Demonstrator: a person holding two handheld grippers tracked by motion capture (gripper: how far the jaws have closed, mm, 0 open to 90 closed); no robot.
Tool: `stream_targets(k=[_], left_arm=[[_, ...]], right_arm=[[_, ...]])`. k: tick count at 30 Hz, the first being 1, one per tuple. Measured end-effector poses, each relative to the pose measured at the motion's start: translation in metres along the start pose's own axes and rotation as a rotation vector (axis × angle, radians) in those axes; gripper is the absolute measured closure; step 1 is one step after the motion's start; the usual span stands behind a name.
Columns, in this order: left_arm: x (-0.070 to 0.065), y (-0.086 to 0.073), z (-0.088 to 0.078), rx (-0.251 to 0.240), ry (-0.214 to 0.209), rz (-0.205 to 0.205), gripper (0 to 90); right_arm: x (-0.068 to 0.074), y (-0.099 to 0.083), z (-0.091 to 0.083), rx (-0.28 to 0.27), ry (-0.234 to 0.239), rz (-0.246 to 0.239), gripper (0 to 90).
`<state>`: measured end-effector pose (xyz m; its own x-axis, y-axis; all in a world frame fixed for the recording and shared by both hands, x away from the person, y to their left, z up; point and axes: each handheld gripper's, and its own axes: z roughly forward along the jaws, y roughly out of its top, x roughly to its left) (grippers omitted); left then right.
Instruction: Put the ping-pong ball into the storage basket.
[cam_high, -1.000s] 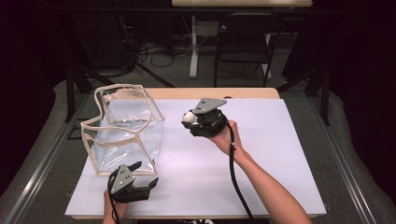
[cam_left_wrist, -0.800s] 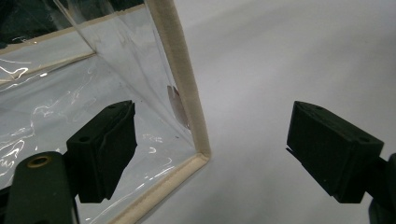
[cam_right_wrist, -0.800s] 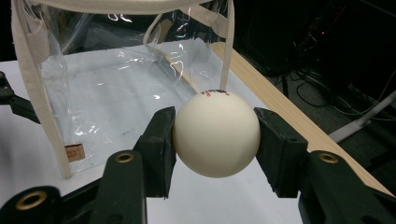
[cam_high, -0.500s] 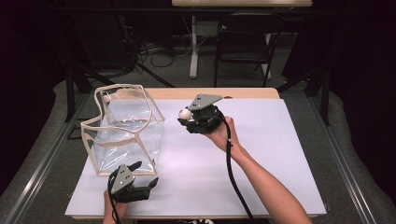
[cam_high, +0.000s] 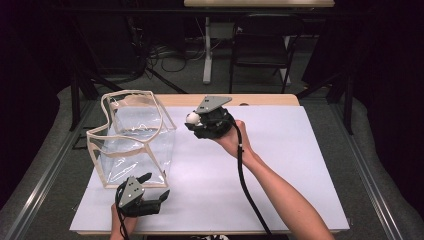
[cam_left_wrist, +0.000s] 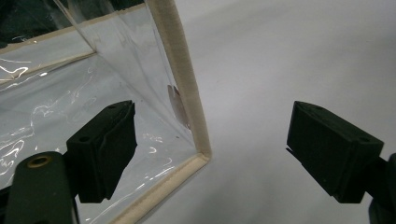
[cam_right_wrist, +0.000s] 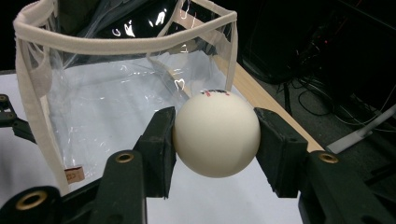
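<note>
Our right gripper (cam_right_wrist: 215, 140) clamps a white ball (cam_right_wrist: 216, 134) between both pads, held above the white table (cam_high: 280, 165) just beside the clear bag (cam_high: 134, 137); our left gripper (cam_left_wrist: 210, 154) rests released at the bag's near bottom corner. We judge it best to carry the ball over the cream rim before letting go; the bag looks empty and stands open, its rim sagging.

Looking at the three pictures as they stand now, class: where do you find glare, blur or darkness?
High view: the room behind the table is dark. Left gripper view: the clear bag shows white glints, and the near pads look soft. Right gripper view: the ball is sharp and evenly lit, with glare streaks on the bag's plastic.
</note>
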<state>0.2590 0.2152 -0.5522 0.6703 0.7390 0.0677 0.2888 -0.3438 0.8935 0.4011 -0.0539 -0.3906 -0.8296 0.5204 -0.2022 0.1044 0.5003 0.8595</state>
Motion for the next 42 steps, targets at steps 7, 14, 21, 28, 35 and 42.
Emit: stream_targets(k=[7,14,21,28,35,42], left_arm=[[0.000,0.000,0.000,0.000,0.000,0.001,16.0],[0.000,0.000,-0.001,-0.006,0.000,-0.004,16.0],[0.000,0.000,-0.001,-0.004,0.000,-0.003,16.0],[-0.001,0.000,-0.001,-0.002,-0.001,-0.002,16.0],[0.000,0.000,-0.001,-0.003,-0.001,-0.005,16.0],[0.000,0.000,0.000,-0.002,-0.001,-0.006,16.0]], right_arm=[[-0.001,0.008,0.002,0.000,0.003,-0.010,51.0],[0.002,0.016,0.005,-0.001,0.003,-0.024,51.0],[0.003,0.024,0.008,-0.005,0.008,-0.033,51.0],[0.004,0.032,0.011,-0.009,0.012,-0.042,51.0],[0.005,0.039,0.013,-0.007,0.013,-0.052,51.0],[0.004,0.045,0.016,-0.012,0.013,-0.049,51.0]])
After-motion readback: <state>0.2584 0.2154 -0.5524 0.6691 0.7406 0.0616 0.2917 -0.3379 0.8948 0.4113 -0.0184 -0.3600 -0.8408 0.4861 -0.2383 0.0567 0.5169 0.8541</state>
